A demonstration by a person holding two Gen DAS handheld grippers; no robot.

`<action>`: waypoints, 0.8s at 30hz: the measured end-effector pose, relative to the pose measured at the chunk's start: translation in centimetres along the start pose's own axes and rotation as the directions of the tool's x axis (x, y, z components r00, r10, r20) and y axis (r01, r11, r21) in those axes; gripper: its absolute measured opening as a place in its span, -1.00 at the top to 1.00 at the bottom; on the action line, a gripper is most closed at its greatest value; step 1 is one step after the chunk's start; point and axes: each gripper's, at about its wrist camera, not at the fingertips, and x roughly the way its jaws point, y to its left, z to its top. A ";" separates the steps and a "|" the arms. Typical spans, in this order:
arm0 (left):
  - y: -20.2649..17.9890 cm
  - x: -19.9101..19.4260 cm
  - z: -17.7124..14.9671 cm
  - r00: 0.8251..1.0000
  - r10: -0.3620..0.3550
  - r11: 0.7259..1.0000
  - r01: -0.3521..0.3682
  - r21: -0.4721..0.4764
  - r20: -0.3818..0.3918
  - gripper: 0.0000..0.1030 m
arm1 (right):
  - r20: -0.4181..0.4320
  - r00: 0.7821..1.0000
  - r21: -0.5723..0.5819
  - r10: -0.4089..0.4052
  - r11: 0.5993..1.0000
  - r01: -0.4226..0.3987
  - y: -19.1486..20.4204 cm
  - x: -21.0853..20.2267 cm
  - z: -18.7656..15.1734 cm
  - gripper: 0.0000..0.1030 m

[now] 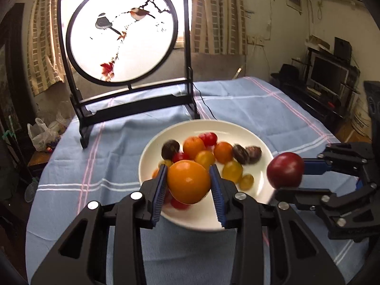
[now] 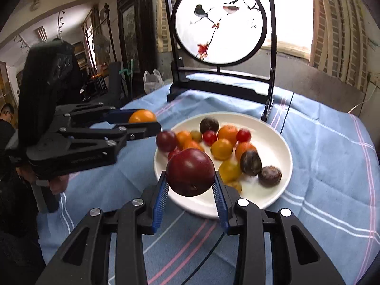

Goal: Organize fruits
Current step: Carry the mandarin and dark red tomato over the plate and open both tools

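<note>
My left gripper (image 1: pixel 188 181) is shut on an orange tomato (image 1: pixel 188 181) and holds it above the near rim of a white plate (image 1: pixel 237 128). It also shows in the right wrist view (image 2: pixel 142 118) with the orange tomato (image 2: pixel 142 116), left of the plate (image 2: pixel 273 133). My right gripper (image 2: pixel 190 180) is shut on a dark red tomato (image 2: pixel 190 172) above the plate's near edge. It shows in the left wrist view (image 1: pixel 288 175) with the red tomato (image 1: pixel 285 169) at the plate's right rim. The plate holds several small red, orange, yellow and dark tomatoes.
A black stand with a round painted bird screen (image 1: pixel 123 30) stands at the back of the blue striped tablecloth (image 1: pixel 76 166), just behind the plate. A white plastic bag (image 1: pixel 40 133) sits off the table's left edge. A person (image 2: pixel 7 123) is at far left.
</note>
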 end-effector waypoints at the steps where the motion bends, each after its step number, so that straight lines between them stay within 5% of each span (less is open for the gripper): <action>1: -0.1 0.5 0.8 1.000 0.020 1.000 -0.020 -0.015 0.002 0.32 | 0.025 1.000 0.010 -0.007 1.000 0.007 -0.3 -0.2 0.8 0.27; 8: -0.8 3.5 2.7 0.997 0.076 0.993 -0.074 -0.087 0.016 0.32 | 0.130 0.991 0.113 -0.029 0.994 0.014 -2.9 0.1 4.0 0.27; 11: -1.0 4.7 2.0 0.997 0.072 0.993 -0.071 -0.092 0.005 0.32 | 0.140 0.985 0.102 -0.104 0.991 0.090 -3.1 1.2 4.1 0.27; 24: -1.6 7.4 0.4 0.995 0.079 0.995 -0.082 -0.049 -0.055 0.32 | 0.050 0.997 0.197 -0.061 0.979 0.050 -5.5 6.0 2.9 0.27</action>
